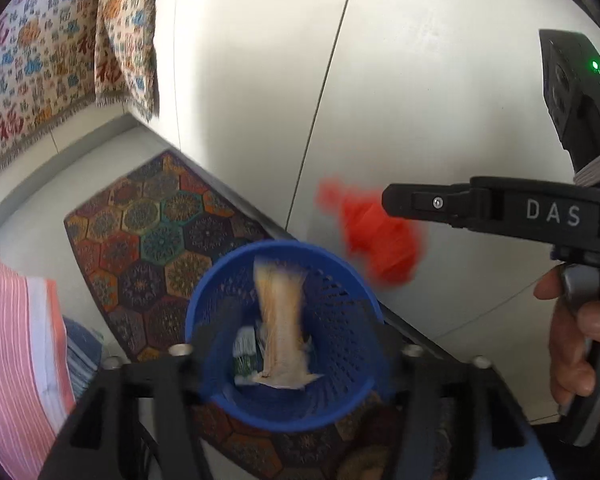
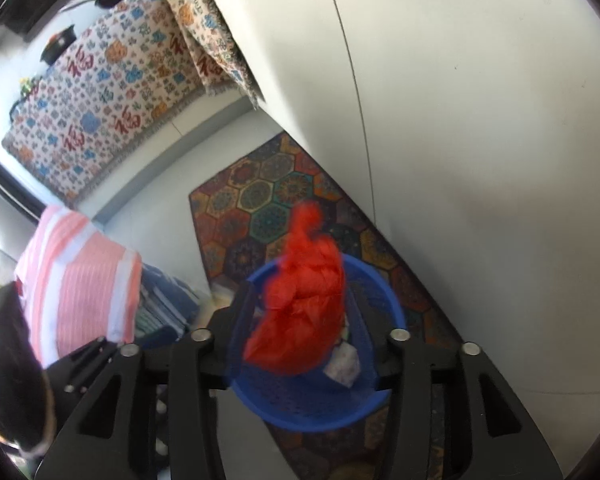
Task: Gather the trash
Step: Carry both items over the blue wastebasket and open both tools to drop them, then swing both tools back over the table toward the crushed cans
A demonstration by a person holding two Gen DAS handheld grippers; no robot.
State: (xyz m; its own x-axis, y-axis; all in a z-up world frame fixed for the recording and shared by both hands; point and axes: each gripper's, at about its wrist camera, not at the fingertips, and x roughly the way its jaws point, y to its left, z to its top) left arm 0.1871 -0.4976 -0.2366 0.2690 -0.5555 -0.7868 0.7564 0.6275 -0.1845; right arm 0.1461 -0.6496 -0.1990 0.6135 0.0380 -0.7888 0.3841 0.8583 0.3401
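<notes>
Blue perforated plastic makes up the waste basket [image 1: 288, 332], which stands on a hexagon-patterned rug [image 1: 160, 236] beside a white cabinet front [image 1: 440, 100]. Seen from the left wrist, the left gripper [image 1: 296, 354] hangs over the basket's mouth with its fingers [image 1: 212, 344] spread apart to either side of the rim; a pale, streaked scrap of trash [image 1: 282, 332], blurred, is in the air between them with no pad pressing on it, above a green-and-white wrapper [image 1: 245, 354] lying in the basket. To the right in that view the right gripper [image 1: 392, 200], held by a person's hand [image 1: 576, 320], reaches in sideways, and a blurred red plastic bag [image 1: 374, 232] is just off its tip, over the basket's far rim. From the right wrist, the right gripper's fingers [image 2: 388, 344] stand apart on either side of the basket, and the red bag sits between them above the opening, not touching either one; a pale crumpled piece [image 2: 344, 364] lies inside. A pink-striped cloth [image 2: 80, 276] and a patterned throw [image 2: 100, 104] lie to the left.
</notes>
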